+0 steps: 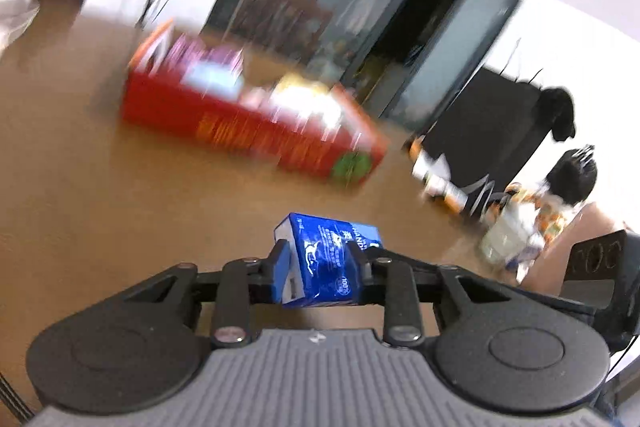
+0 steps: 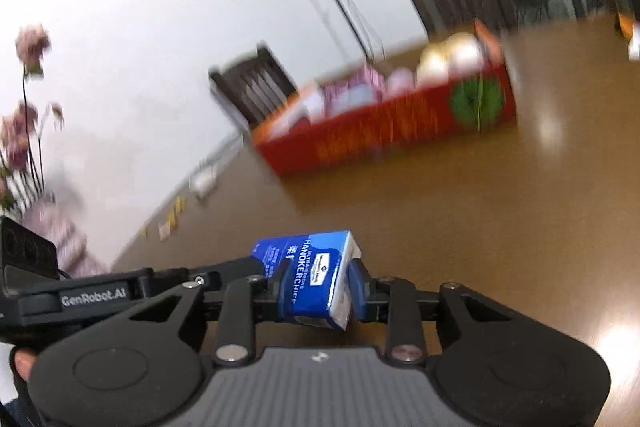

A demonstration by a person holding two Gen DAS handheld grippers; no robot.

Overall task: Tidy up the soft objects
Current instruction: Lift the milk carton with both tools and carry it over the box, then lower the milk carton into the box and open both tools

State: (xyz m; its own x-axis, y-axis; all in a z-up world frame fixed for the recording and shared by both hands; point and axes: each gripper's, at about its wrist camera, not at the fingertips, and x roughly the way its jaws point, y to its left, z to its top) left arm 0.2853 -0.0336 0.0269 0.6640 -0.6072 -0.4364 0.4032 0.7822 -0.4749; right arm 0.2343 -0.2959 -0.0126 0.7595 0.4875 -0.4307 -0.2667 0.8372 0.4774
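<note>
Nearest in the left wrist view, the left gripper [image 1: 320,267] is clamped across the flanks of a small blue plastic-wrapped pack of paper handkerchiefs [image 1: 324,259], carried above the brown wooden table [image 1: 120,187]. In the right wrist view the right gripper [image 2: 316,283] pinches a second blue handkerchief pack [image 2: 312,275] the same way, tilted, its white end face turned to the right.

These packs look light and squashy, with glossy film that may slide. The broad flat faces, near the middle, seem the safest place to squeeze; a corner grip would likely let them twist.

Farther off stands the long red cardboard box [image 1: 256,131], already holding pale and pink soft items, blurred beyond naming. Each pack is near it but not yet over it.

Only the left view shows a seated person [image 1: 560,195] and a black panel. Only the right view shows pink flowers [image 2: 28,75], a dark wooden chair [image 2: 256,87] and the printed "HANDKERCHIEF" label.
</note>
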